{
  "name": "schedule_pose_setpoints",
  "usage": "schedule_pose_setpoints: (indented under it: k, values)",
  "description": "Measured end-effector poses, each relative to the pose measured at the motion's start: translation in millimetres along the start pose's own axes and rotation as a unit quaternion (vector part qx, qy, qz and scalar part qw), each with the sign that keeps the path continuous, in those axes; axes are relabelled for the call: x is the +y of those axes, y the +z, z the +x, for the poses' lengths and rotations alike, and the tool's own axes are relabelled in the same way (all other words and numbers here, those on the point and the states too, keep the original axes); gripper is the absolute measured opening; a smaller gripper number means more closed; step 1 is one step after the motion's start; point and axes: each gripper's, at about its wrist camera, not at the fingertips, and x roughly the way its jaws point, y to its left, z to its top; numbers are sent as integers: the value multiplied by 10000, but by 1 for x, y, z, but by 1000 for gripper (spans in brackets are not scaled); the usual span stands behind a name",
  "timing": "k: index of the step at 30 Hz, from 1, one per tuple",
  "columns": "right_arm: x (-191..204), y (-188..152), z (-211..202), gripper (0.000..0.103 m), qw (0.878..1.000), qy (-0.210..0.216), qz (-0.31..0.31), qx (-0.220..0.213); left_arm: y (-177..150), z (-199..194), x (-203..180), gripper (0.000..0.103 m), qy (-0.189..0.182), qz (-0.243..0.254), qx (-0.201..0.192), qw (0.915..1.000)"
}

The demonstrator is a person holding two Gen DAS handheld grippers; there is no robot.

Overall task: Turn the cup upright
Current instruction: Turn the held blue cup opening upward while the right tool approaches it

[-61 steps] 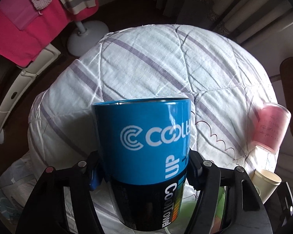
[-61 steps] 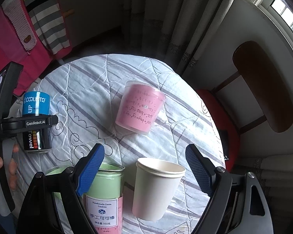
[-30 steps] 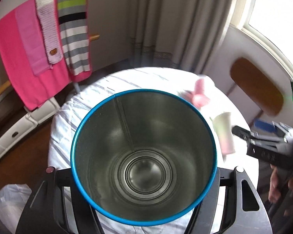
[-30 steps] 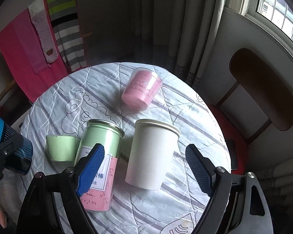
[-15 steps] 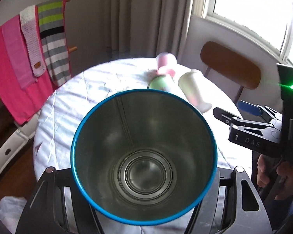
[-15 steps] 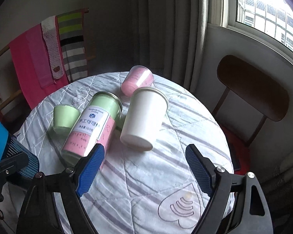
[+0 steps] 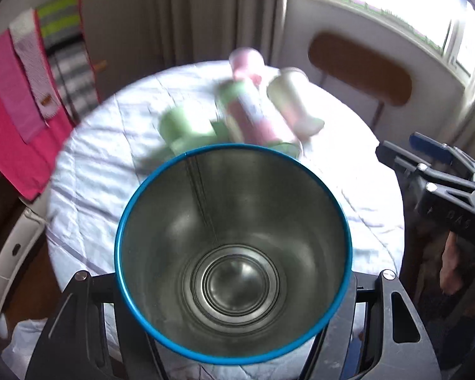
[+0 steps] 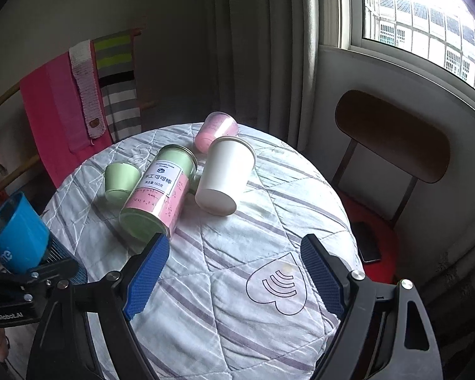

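In the left wrist view, the left gripper [image 7: 234, 288] is closed on the blue cup [image 7: 233, 253], whose open mouth faces the camera and shows a bare metal inside with rings at the bottom. Behind it the round table [image 7: 357, 190] and the containers on it are blurred. The right gripper [image 7: 433, 177] is at the right edge, with the letters "DAS" on its body. In the right wrist view, the right gripper [image 8: 234, 281] is wide open and holds nothing, above the quilted cloth [image 8: 237, 269]. The blue cup [image 8: 14, 234] is at the far left, tilted, off the cloth, in the left gripper [image 8: 31, 269], which is marked "GenRobot.AI". On the cloth stand a green tin [image 8: 158, 193] with a label of Chinese characters and "160", a white paper cup [image 8: 226, 177], a pink cup [image 8: 215, 131] and a small green cup [image 8: 120, 182].
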Motion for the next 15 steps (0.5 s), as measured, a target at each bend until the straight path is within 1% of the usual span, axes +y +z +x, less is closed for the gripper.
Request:
schedule_pose_setpoints:
  k: [2, 4, 6, 9, 12, 15]
  values:
    - [-4, -4, -1, 86, 10000, -18, 15, 14, -1, 1, 0, 67, -84, -32, 169, 9998]
    - [-8, -6, 0, 86, 10000, -15, 90, 35, -1, -3, 1, 67, -247, -124, 232, 9993]
    - [-11, -7, 3, 86, 9998, 40, 177, 71, -3, -3, -1, 67, -208, -91, 243, 9994]
    - [-12, -8, 5, 86, 9997, 106, 233, 39, 0, 3, -5, 67, -28, -34, -36, 10000]
    - [-12, -8, 4, 86, 9997, 153, 197, -39, 3, 13, -11, 67, 8, 83, -251, 9997]
    - [-11, -9, 5, 86, 9998, 128, 156, -28, 3, 25, -19, 68, 52, 253, -309, 9992]
